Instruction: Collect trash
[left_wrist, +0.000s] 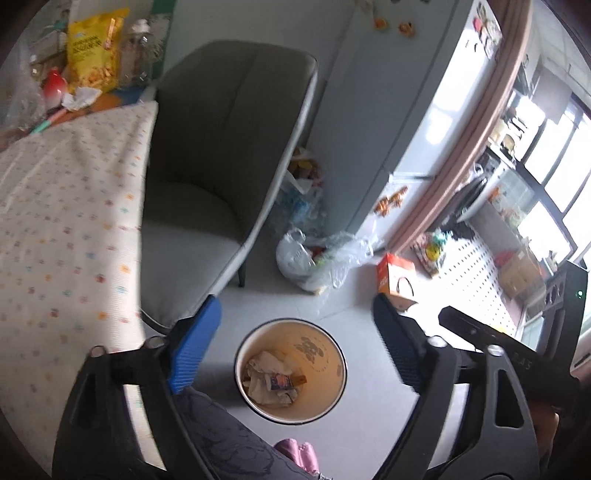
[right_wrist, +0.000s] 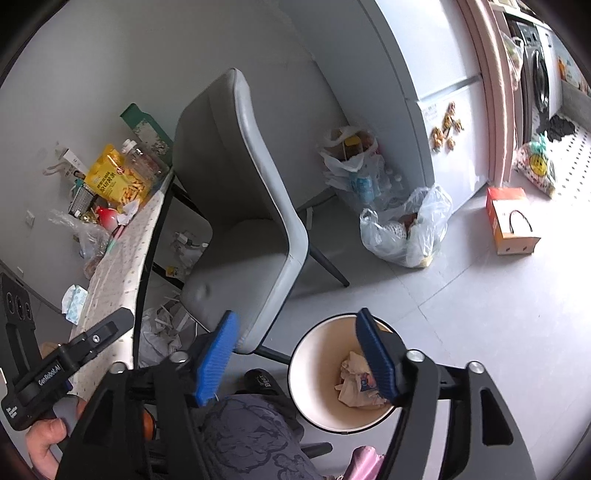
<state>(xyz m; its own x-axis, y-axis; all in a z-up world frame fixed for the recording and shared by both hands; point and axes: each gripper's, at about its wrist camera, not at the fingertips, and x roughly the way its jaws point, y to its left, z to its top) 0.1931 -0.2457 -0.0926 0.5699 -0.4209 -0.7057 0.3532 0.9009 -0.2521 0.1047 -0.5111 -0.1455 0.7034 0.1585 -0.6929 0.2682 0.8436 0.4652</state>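
- Nearest us, the left gripper (left_wrist: 295, 343) stands with its jaws wide apart and nothing between them; the right gripper (right_wrist: 299, 362) is likewise spread and empty.
- The bin (left_wrist: 334, 402) sits on the floor at six o'clock below both, with crumpled wrappers (left_wrist: 273, 380) already inside.
- More trash, a tissue (left_wrist: 79, 98), waits on the worktop (left_wrist: 66, 221) at ten o'clock, beside a yellow bag (left_wrist: 94, 51).
- We judge the risks to be: snagging the chair (left_wrist: 221, 147) on the reach across, nudging the light bin over, or grabbing the snacks rather than the rubbish.
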